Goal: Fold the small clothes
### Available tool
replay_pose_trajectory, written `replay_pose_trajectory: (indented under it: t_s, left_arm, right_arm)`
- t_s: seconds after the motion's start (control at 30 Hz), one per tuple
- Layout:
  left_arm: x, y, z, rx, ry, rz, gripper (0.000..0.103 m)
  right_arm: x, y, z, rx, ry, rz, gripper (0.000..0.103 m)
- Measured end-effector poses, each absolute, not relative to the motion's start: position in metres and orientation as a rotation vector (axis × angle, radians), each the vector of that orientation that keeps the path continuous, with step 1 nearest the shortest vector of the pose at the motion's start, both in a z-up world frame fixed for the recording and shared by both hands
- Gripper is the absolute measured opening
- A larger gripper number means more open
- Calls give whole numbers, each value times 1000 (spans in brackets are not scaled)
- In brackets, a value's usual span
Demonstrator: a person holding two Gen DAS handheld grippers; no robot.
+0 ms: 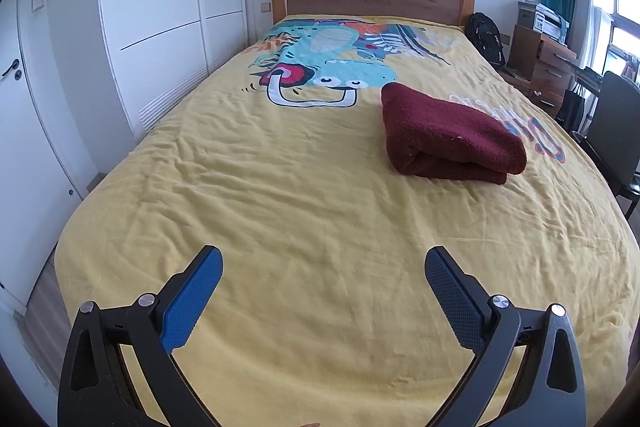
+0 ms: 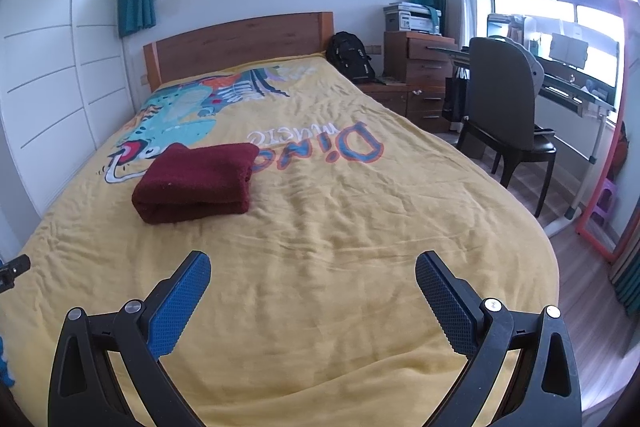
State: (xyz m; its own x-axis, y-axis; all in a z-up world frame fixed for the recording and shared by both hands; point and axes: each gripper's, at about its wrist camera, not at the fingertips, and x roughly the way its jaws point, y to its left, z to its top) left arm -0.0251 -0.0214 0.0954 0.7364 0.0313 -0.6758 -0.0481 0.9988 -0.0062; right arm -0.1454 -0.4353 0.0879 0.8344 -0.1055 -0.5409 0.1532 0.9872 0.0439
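A: Status? We see both spread wide, nothing held: left hand-held gripper (image 1: 324, 263), right hand-held gripper (image 2: 313, 267).

B: Confirmed. Folded maroon garment (image 1: 450, 135) lies on the yellow bedspread (image 1: 280, 195), ahead-right of our left one, ahead-left of our right one, well apart from both.

The left gripper (image 1: 323, 259) has its fingers spread wide with nothing between the blue pads (image 1: 188, 301). The right gripper (image 2: 313, 265) is likewise spread wide, its blue pads (image 2: 178, 303) bare.
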Motion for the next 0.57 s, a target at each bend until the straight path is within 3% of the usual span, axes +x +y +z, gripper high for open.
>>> replay_pose_trajectory:
  t_s: [0.57]
  left_arm:
    - [-27, -15, 95, -27, 732, 74, 100]
  right_arm:
    - [-141, -440, 82, 80, 578, -154, 102]
